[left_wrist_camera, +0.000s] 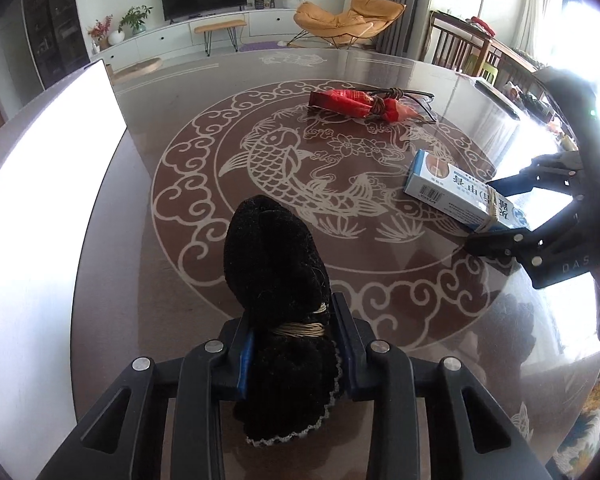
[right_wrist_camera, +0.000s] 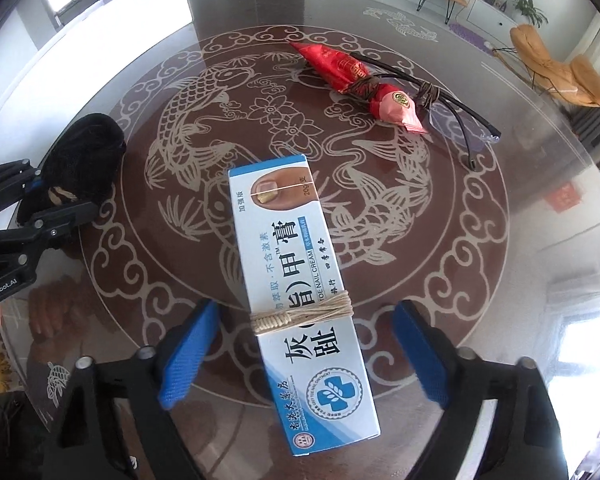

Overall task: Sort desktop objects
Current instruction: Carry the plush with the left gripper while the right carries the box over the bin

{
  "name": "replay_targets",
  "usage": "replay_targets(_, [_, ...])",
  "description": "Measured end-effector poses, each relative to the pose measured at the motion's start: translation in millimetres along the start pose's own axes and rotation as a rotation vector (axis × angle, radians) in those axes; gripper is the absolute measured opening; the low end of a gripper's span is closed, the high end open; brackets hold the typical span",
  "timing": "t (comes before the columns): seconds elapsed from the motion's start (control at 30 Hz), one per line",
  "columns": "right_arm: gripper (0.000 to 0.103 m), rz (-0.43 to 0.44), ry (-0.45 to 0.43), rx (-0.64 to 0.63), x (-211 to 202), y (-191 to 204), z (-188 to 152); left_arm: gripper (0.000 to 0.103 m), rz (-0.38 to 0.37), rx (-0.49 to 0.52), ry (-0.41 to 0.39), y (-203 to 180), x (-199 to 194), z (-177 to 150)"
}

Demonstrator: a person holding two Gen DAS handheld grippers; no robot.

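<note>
The black sock bundle [left_wrist_camera: 278, 304], bound with pale twine, sits pinched between the blue pads of the left gripper [left_wrist_camera: 294, 354] at its tied waist, its rounded end jutting forward past the fingertips over the glass table [left_wrist_camera: 148, 264]. The blue-and-white cream box [right_wrist_camera: 300, 300], also twine-wrapped, lies flat on the table lengthwise between the jaws of the right gripper [right_wrist_camera: 302, 354], which stand spread with clear gaps either side; nothing is gripped there yet. Ahead of both, well apart, a red packet [right_wrist_camera: 354, 80] lies tied to a pair of glasses [right_wrist_camera: 456, 116].

The risks, as I judge them: the soft sock may sag or slip from a narrow pinch, and the box sits slightly skewed to the pads, so closing could twist it or slide it on the slick glass.
</note>
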State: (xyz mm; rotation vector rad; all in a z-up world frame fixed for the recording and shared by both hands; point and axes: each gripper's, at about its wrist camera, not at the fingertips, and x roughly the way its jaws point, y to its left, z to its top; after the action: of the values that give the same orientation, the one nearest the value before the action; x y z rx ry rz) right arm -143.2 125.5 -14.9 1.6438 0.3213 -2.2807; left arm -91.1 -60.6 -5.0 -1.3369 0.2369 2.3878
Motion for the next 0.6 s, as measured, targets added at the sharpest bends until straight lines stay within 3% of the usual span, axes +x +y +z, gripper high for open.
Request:
replay_targets(0.03, [0.045,-0.003,-0.019,0.017,-4.3,-0.8,-1.4,0.033,-0.005,-0.002,-0.01,1.7,-6.0,-4.8])
replay_targets(0.17, [0.045,0.033,-0.045,0.089,-23.0,-2.0,-8.0,0.033,-0.04,-0.014,-0.077,1.2,-39.5,-13.9])
replay_targets(0.27, [0.045,0.072,-0.087,0.113,-49.6,7.7,-9.2,0.033,-0.112,-0.071,-0.146,12.3,-73.7,-12.6])
replay_targets(0.4, [0.045,0.124,-0.168,0.105,-91.9,39.9,17.6,0.033,-0.168,-0.157,-0.229,45.4,-122.8,-7.9])
replay_targets(0.5, [0.045,0.212,-0.234,0.068,-119.2,84.2,50.3,0.033,-0.129,-0.207,-0.277,87.6,-158.6,-11.3])
replay_targets(0.6, [0.045,0.304,-0.263,0.008,-131.9,143.9,85.7,0.033,-0.034,-0.271,-0.29,142.3,-181.9,-23.1])
